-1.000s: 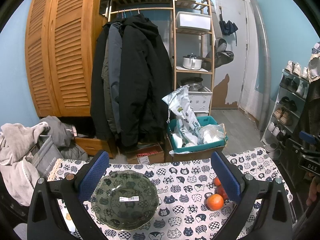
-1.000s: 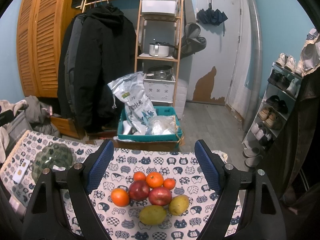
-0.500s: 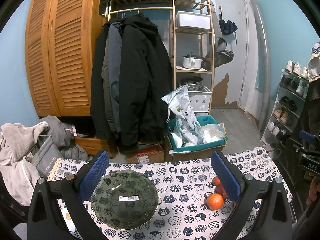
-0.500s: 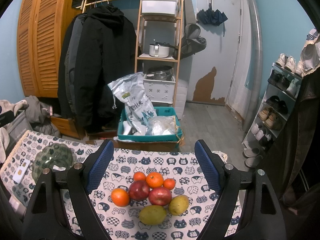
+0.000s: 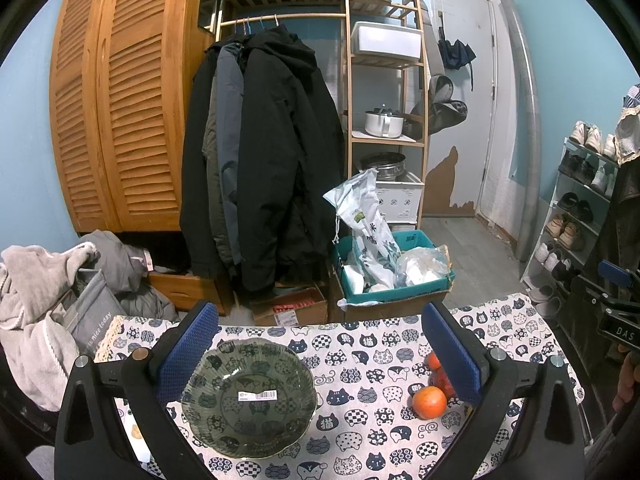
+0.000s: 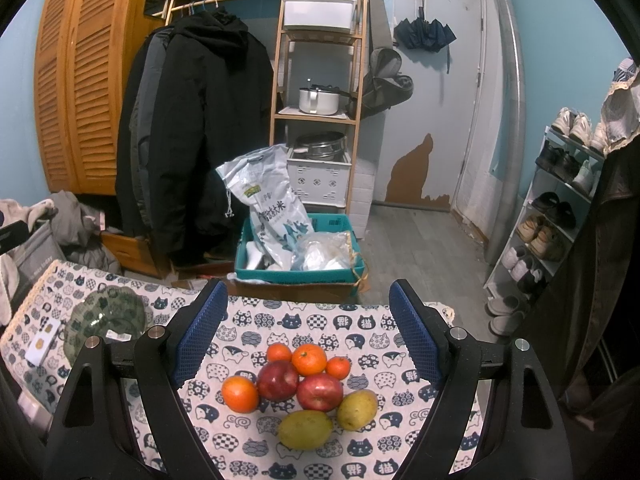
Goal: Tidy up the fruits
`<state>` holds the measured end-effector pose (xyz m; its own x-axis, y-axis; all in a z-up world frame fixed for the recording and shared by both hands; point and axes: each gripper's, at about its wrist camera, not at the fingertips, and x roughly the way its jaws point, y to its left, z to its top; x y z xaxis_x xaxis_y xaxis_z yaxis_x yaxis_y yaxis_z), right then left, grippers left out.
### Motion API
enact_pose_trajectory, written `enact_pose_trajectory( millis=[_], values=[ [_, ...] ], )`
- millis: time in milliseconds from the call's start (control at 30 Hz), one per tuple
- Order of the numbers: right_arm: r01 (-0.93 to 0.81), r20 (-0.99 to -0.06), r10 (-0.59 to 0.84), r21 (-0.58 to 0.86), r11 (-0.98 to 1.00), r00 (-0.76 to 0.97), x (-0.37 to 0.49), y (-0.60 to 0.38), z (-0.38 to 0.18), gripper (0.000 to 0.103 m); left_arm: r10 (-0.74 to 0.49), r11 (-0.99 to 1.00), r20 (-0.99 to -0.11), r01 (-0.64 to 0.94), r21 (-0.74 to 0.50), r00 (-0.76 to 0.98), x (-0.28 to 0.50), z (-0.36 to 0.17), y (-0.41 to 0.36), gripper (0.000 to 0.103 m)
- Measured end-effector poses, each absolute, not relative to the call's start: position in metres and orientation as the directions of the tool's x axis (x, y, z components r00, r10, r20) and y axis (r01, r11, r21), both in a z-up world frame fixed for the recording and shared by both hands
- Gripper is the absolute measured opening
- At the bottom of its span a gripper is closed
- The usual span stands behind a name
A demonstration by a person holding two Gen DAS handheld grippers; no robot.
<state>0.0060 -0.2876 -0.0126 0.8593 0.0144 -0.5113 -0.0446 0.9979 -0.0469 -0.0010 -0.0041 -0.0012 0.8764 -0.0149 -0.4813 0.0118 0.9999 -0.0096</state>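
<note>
Between your right gripper's (image 6: pixel 308 340) spread, empty jaws: fruit pile (image 6: pixel 300 388), round, smooth, bruisable; pinch the orange (image 6: pixel 239 394) across its middle. Left gripper (image 5: pixel 320 360), likewise spread, frames the empty bowl (image 5: pixel 249 398).

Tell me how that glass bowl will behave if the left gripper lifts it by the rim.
The bowl looks like thin, fluted glass, so probably fragile and slippery against the fingers. It is wide and shallow, so a one-sided rim grip would likely tilt it. It is empty, so likely fairly light.
</note>
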Motion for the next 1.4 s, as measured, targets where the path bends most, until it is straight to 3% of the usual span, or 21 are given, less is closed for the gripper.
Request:
enact_pose_trajectory(
  millis=[967,1400],
  values=[
    [-0.017,-0.539,-0.019,-0.063,0.998,0.842,0.008,-0.304,-0.021,0.081,-0.039,0.999,-0.518,0.047,0.002,0.854,0.002,-0.017,-0.021,0.103],
    [0.013,-0.683,-0.079,-0.101,0.995,0.726,0.030,-0.332,-0.069,0.081,-0.100,0.992,-0.638,0.128,-0.002,0.764,0.036,-0.052,-0.054,0.103]
  ],
)
